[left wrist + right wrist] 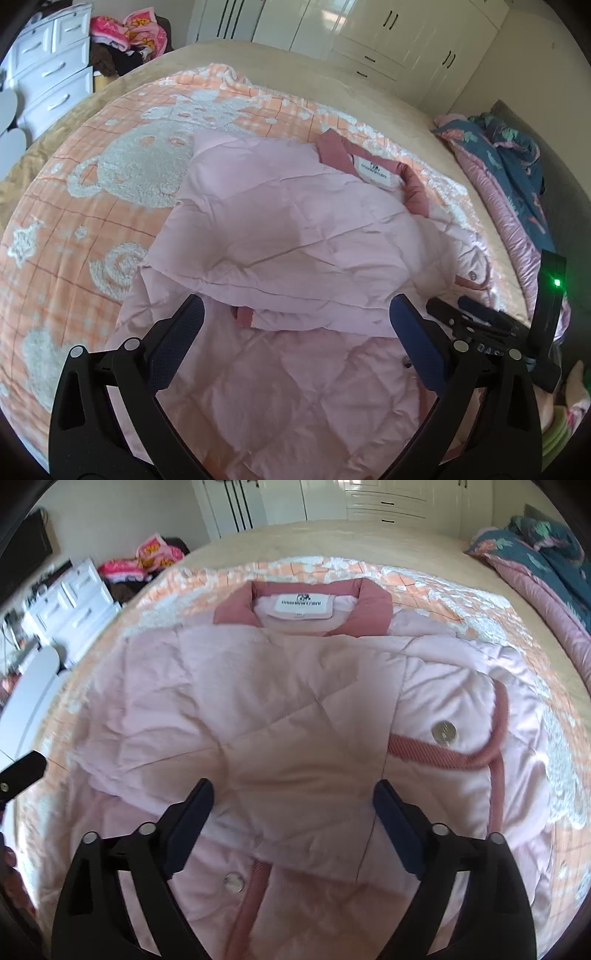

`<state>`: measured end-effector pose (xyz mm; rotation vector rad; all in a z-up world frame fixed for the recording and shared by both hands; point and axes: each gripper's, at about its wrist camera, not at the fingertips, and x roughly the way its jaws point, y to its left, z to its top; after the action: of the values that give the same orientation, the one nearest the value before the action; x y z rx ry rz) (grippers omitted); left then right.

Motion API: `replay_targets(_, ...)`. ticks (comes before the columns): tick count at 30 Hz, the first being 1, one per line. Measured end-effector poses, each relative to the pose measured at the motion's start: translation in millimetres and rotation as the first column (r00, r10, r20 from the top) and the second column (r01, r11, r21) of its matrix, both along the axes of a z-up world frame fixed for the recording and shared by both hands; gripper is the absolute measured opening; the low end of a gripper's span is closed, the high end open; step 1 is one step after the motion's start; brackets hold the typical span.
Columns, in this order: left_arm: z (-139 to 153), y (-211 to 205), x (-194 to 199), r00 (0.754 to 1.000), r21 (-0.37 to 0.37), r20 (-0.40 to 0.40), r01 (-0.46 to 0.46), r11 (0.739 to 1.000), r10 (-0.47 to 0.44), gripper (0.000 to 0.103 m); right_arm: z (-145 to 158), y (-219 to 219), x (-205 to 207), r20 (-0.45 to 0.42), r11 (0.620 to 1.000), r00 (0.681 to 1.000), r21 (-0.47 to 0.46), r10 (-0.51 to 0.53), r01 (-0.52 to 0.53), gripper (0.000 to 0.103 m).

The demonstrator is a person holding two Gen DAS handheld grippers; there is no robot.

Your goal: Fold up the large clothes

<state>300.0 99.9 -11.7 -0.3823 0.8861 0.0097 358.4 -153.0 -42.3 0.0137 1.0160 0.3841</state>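
jacket flat on blanket, collar at 12 o'clock, sleeves folded inward for compactness | left gripper wide, empty | right gripper wide, empty, poised for next fold

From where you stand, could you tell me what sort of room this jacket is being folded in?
Most likely a home bedroom: the pink jacket lies on a bed, with white wardrobes behind it and a white chest of drawers alongside.
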Motion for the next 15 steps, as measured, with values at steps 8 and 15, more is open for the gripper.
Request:
replay_targets(8,7.9,-3.9,-10.8,1.0,-0.003,0.009,-0.001,1.0,0.001,0.094,28.9,-8.9,-28.4,0.055,0.999,0.998,0.037,0.012,-0.015,0.096)
replay_targets(15,15.6,-9.5,-21.2,1.0,-0.013,0.023,0.002,1.0,-0.001,0.094,56.8,-20.0,-44.1,0.114,0.999,0.993,0.048,0.006,-0.012,0.097)
